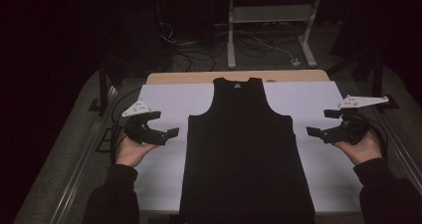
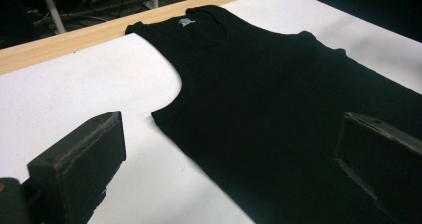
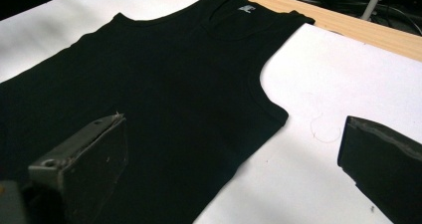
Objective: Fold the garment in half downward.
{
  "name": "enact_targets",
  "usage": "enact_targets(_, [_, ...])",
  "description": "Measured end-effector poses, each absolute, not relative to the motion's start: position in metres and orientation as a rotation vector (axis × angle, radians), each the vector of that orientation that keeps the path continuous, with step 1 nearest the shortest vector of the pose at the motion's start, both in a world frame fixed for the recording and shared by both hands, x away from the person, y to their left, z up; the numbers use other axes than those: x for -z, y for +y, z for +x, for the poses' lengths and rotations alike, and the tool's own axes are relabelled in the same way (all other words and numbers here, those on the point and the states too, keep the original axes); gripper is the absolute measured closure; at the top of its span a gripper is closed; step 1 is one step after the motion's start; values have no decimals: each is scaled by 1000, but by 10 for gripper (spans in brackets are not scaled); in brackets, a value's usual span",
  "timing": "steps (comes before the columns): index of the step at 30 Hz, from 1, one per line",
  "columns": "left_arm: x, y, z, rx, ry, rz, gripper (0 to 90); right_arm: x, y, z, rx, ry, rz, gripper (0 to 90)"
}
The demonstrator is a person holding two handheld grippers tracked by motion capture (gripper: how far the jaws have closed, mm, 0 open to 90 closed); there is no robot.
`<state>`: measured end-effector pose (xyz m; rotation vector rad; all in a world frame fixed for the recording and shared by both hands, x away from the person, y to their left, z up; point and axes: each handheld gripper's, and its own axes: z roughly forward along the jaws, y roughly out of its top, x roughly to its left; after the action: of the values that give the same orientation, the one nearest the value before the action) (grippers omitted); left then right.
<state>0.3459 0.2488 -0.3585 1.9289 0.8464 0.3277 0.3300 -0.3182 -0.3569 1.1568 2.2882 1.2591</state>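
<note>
Right, so nothing has been handled yet by the look of it. A black tank top [image 1: 247,149] lies flat and face up in the middle of the white sheet [image 1: 164,97] that covers the table, neck toward the far edge where a strip of bare wooden tabletop [image 1: 189,77] shows, hem toward the person's side. No fold in it anywhere that I can see: both straps are out, both side seams run straight, the body is smooth.

The left gripper [image 1: 161,124] hangs off the garment's left side, just beside the armhole, jaws spread wide and holding nothing. In the left gripper view the armhole curve sits between those jaws, but they are not touching cloth. The right gripper [image 1: 323,123] mirrors it on the other side, jaws also parted and empty, aimed in at the opposite armhole.

My read: this is the very start of a folding job. The laying-out is done; every fold is still to come. Both tools look lined up to take hold of the side edges near the shoulders, and no grasp has been made so far.
</note>
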Motion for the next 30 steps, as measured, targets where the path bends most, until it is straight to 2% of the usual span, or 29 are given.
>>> enact_targets(20, [364,231,372,-283,862,1955,0,355,-301,356,-1234,2324,1134,0])
enact_targets(30, [373,232,383,-266,891,1957,0,365,-296,369,-1223,2345,1153,0])
